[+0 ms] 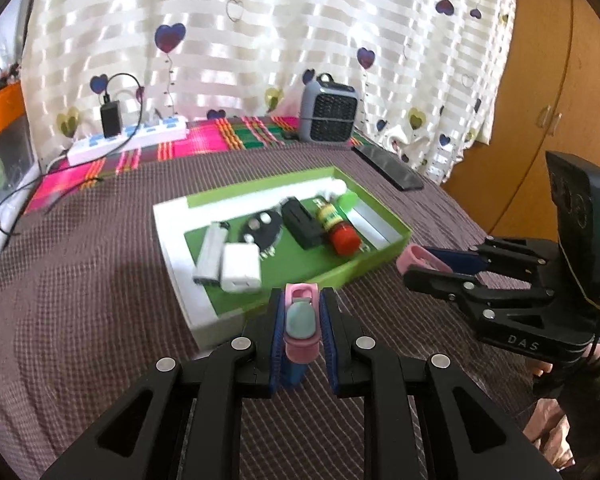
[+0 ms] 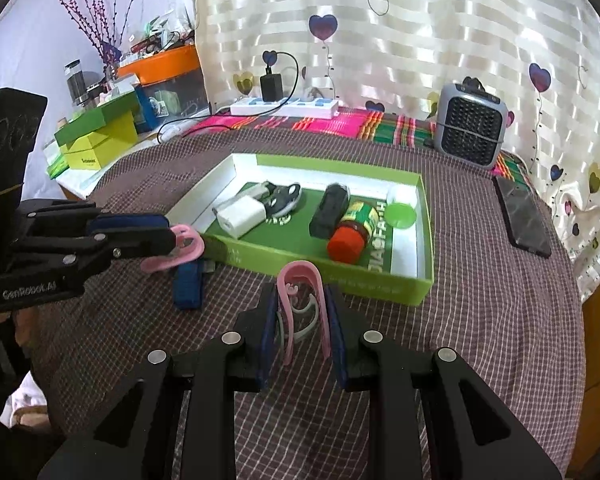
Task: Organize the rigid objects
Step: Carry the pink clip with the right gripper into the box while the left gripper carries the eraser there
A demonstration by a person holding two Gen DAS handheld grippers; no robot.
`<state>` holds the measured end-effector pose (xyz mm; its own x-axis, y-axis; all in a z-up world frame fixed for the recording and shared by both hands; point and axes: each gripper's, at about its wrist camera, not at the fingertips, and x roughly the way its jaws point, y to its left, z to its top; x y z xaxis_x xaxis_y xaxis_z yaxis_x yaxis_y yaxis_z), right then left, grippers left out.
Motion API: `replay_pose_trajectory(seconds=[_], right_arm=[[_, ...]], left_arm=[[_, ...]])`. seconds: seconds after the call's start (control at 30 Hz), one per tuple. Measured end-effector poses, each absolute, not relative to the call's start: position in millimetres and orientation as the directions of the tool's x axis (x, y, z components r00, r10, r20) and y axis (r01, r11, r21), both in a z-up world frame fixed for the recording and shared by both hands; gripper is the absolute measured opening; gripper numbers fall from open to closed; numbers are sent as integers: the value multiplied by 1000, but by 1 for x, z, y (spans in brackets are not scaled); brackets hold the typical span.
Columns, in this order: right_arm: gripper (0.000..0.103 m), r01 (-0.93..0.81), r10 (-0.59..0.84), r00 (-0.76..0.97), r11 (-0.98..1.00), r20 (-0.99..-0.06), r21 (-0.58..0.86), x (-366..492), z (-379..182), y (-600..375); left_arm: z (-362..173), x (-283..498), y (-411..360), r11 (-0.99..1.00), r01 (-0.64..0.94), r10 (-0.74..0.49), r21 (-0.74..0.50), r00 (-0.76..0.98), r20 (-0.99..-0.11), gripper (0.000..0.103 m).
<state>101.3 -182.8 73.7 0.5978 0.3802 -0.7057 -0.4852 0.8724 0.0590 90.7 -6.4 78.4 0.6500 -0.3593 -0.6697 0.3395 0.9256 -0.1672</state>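
The left gripper (image 1: 300,328) was pressed together on a small pink and blue clip (image 1: 299,322), which stood upright between its blue pads just in front of the green tray (image 1: 384,258). The right gripper (image 2: 300,320) pinched a pink U-shaped clip (image 2: 300,280) by its 2 legs, the curved end pointing up toward the tray's near wall. Both held pieces hung above the brown checked cloth (image 2: 480,320), outside the tray. Inside the tray lay a white charger (image 2: 242,216), a black block (image 2: 329,210), a bottle with a red cap (image 2: 350,236), a green disc (image 2: 401,215) and a black and white piece (image 2: 284,196). A dark phone (image 2: 522,216) lay on the cloth well to the tray's right, and a small grey heater (image 2: 471,132) stood behind it by the curtain.
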Motion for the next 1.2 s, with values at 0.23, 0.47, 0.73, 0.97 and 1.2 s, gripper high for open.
replay_pose_trajectory(seconds=[0.23, 0.47, 0.73, 0.97, 1.2], right_arm=[[25, -491, 389, 598, 869, -701, 63, 119, 81, -176], [25, -497, 393, 570, 864, -722, 78, 144, 77, -165], [25, -502, 403, 513, 857, -758, 115, 172, 59, -156], [24, -516, 395, 474, 849, -787, 115, 189, 45, -147], [24, -520, 384, 454, 847, -804, 110, 197, 34, -142]], left_arm=[[85, 118, 9, 934, 310, -347, -178, 665, -661, 17], [82, 148, 17, 940, 296, -330, -170, 660, -675, 17], [69, 177, 20, 940, 287, -330, -183, 638, -695, 17], [56, 196, 18, 943, 284, -321, -176, 622, -714, 17], [46, 206, 16, 945, 279, -310, -169, 610, -729, 17]])
